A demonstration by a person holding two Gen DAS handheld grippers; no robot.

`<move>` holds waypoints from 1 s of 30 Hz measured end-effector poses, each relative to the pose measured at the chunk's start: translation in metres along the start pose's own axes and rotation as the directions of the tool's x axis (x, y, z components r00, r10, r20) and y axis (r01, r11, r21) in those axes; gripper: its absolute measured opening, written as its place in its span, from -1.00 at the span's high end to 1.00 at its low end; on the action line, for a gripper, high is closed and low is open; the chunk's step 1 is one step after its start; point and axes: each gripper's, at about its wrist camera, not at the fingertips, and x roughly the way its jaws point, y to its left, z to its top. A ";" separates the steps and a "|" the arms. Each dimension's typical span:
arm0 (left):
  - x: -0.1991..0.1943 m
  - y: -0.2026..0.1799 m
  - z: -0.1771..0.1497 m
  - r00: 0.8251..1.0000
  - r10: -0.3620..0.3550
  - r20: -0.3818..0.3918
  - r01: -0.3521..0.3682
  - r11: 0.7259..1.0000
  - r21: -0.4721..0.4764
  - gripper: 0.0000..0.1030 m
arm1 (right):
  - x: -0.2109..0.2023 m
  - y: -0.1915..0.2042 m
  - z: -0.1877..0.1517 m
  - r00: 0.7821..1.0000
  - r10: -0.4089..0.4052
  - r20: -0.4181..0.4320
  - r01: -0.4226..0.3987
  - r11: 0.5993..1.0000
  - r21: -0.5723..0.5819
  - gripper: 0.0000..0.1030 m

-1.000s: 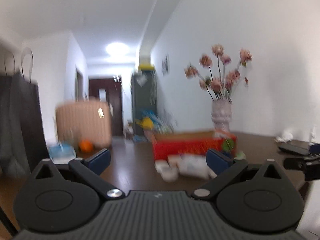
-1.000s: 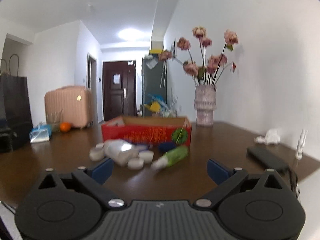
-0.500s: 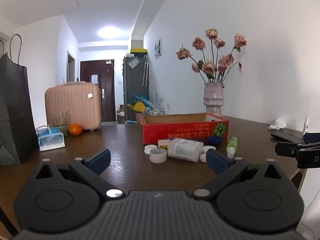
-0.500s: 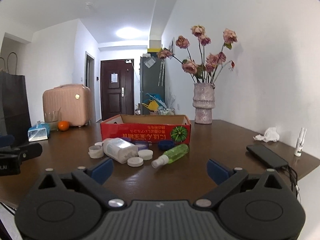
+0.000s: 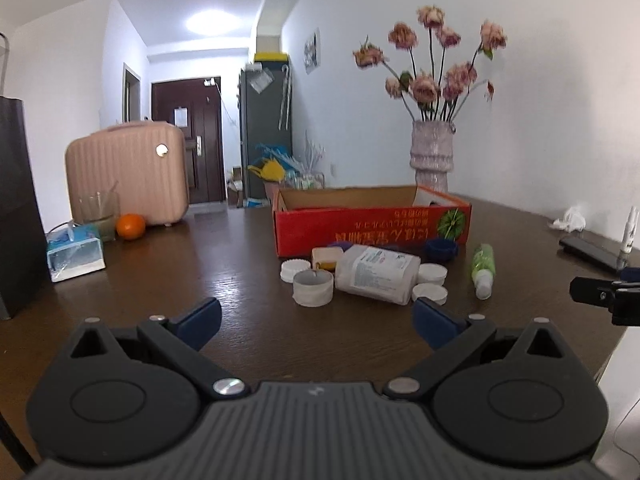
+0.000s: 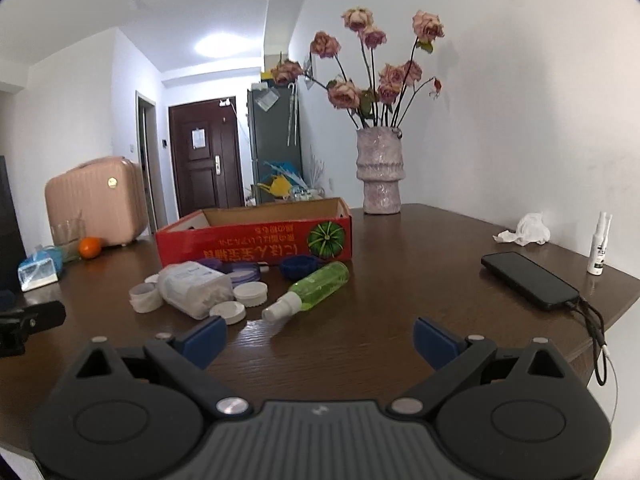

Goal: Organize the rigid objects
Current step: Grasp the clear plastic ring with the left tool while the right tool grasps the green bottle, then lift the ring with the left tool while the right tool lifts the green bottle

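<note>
While both jaws are spread wide with nothing held, the left gripper [image 5: 316, 318] and right gripper [image 6: 320, 334] are poised above the dark wooden table [image 6: 400, 320]. The open red cardboard box [image 6: 256, 236] is seen behind a lying white plastic bottle [image 5: 376, 274], white round caps [image 5: 430, 294] and a lying green spray bottle [image 6: 316, 288]. The box's contents cannot be told.

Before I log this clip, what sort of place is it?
Most likely a lived-in flat, at a dining table that looks down a hallway. A vase of dried roses stands by the wall, a pink suitcase sits near the entrance door, and a phone lies charging on the table.
</note>
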 end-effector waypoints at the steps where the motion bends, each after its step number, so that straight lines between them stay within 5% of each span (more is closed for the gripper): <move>1: 0.006 0.000 0.002 1.000 0.001 -0.017 -0.001 1.000 0.009 -1.00 | 0.006 0.000 0.002 1.000 0.005 -0.012 -0.005 1.000 0.001 -0.91; 8: 0.070 0.009 0.024 0.985 -0.050 -0.164 0.053 0.999 0.012 -0.87 | 0.065 0.000 0.021 0.980 0.085 -0.180 -0.082 0.996 0.025 -0.57; 18: 0.167 0.028 0.038 0.927 -0.117 -0.356 0.098 0.993 -0.070 -0.31 | 0.170 -0.005 0.050 0.950 0.108 -0.293 -0.079 0.991 0.108 -0.32; 25: 0.188 0.028 0.038 0.916 -0.142 -0.374 0.121 0.990 -0.077 0.06 | 0.207 -0.001 0.056 0.942 0.076 -0.327 -0.065 0.997 0.043 0.07; 30: 0.189 0.025 0.037 0.922 -0.143 -0.359 0.129 0.990 -0.063 0.14 | 0.214 -0.002 0.057 0.941 0.075 -0.329 -0.073 0.997 0.016 0.29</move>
